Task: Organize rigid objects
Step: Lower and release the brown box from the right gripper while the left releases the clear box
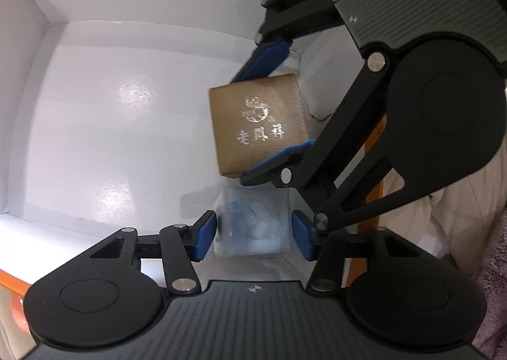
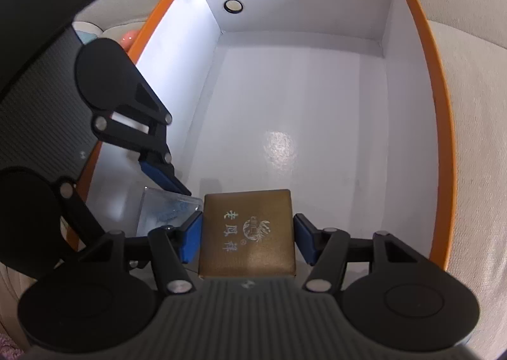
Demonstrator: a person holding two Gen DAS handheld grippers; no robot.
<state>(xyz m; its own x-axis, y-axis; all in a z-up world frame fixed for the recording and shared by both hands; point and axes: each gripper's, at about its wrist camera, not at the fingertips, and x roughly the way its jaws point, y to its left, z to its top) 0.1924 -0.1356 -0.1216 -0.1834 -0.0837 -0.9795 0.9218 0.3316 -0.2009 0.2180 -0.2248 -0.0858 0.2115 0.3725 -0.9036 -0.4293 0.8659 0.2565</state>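
Observation:
Both grippers reach into an orange box with a white inside (image 1: 79,106) (image 2: 443,138). My left gripper (image 1: 253,234) has its blue pads against the sides of a clear plastic case (image 1: 253,223) holding blue and white bits, near the box's corner. My right gripper (image 2: 247,238) is shut on a gold-brown square box with silver characters (image 2: 248,233). In the left wrist view the gold box (image 1: 258,125) sits just beyond the clear case, gripped by the right gripper (image 1: 269,125). In the right wrist view the clear case (image 2: 168,211) lies left of the gold box, with the left gripper (image 2: 158,192) over it.
The box's white floor (image 2: 301,138) stretches ahead with glossy reflections. A round black-rimmed hole (image 2: 233,6) sits in the far wall. Cream upholstery (image 2: 475,106) surrounds the box. A pink object (image 2: 128,38) and a purple fuzzy fabric (image 1: 494,265) lie outside.

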